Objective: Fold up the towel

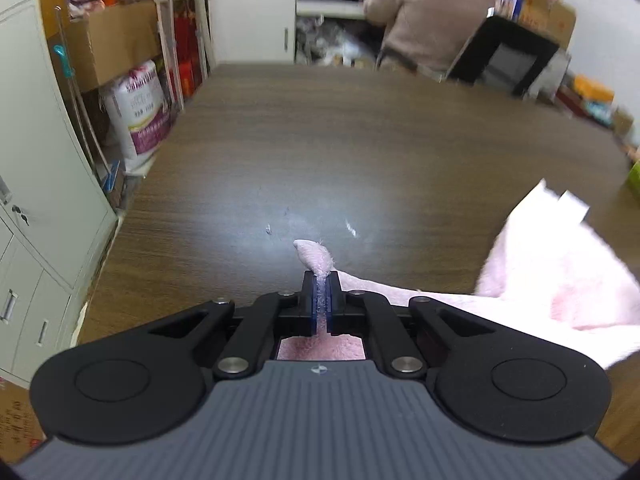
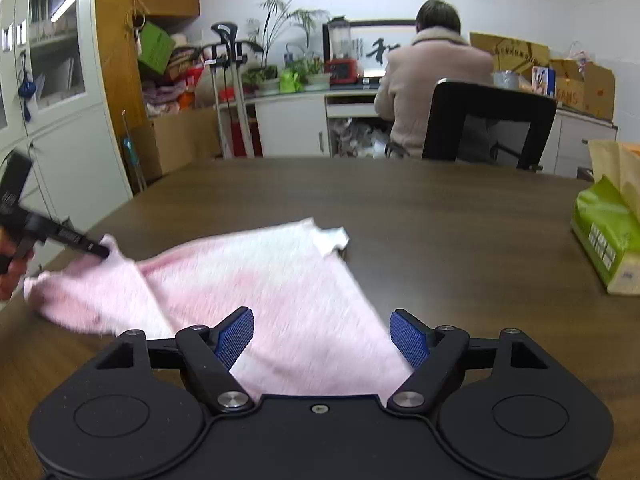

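Observation:
A pink towel (image 2: 256,280) lies spread on the dark wooden table (image 2: 440,216), with a white label at its far corner. My left gripper (image 1: 320,284) is shut on a corner of the towel (image 1: 314,254), and the rest of the towel (image 1: 560,264) trails off to the right. In the right wrist view the left gripper (image 2: 100,250) shows at the left, pinching that corner slightly above the table. My right gripper (image 2: 322,334) is open over the near part of the towel, with its blue pads apart and nothing between them.
A green tissue pack (image 2: 604,236) sits at the table's right edge. A person (image 2: 432,92) sits with their back turned at a desk beyond the table, on a black chair (image 2: 488,124). Cabinets (image 1: 40,184) and boxes stand to the left.

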Available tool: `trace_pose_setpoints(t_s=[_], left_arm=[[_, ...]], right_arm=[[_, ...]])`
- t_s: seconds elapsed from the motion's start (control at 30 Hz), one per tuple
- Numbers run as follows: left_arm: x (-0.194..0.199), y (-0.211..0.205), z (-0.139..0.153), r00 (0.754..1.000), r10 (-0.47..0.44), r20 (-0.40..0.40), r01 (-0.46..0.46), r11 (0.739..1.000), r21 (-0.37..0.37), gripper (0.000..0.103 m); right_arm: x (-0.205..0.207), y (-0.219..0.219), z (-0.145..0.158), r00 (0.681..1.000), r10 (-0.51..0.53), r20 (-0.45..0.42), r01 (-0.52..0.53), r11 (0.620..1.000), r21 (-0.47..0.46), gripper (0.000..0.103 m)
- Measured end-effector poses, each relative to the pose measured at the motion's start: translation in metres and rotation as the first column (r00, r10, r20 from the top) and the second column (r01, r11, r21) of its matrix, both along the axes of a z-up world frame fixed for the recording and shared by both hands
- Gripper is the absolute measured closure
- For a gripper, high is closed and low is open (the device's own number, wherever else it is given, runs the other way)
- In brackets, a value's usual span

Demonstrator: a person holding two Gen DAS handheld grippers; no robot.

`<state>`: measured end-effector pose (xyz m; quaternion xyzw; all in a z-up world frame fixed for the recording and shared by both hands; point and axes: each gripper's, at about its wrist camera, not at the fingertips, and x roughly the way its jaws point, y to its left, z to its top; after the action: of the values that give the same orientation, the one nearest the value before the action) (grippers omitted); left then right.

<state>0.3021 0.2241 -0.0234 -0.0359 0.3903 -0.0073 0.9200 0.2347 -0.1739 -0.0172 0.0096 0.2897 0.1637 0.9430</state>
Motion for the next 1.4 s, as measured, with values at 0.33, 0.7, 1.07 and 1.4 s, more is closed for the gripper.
trace_pose_setpoints(t_s=[0.33,0.7,1.07,1.4], left_arm=[[-0.103,0.004,0.044,0.985,-0.039,0.169,0.052,0.996,-0.072,0.1],[-0.256,-0.018,0.026,0.971,-0.032,0.239,0.067,0.988,-0.139,0.099],[-0.332,-0.011,0.002,0.95,0.127,0.284,-0.119,0.992,-0.046,0.0],[-0.281,-0.006,0.046,0.94,0.22,0.26,-0.184,0.971,-0.154,0.0]], right_arm=[[0.019,0.014,0.006,0.999,0.041,0.002,-0.041,0.999,0.021,0.029],[0.012,0.012,0.0,0.997,0.077,-0.018,-0.077,0.997,-0.016,0.026],[0.028,0.052,-0.001,0.975,0.221,-0.033,-0.222,0.973,-0.059,0.026],[0.052,0.083,0.015,0.968,0.249,-0.024,-0.25,0.966,-0.063,0.026]])
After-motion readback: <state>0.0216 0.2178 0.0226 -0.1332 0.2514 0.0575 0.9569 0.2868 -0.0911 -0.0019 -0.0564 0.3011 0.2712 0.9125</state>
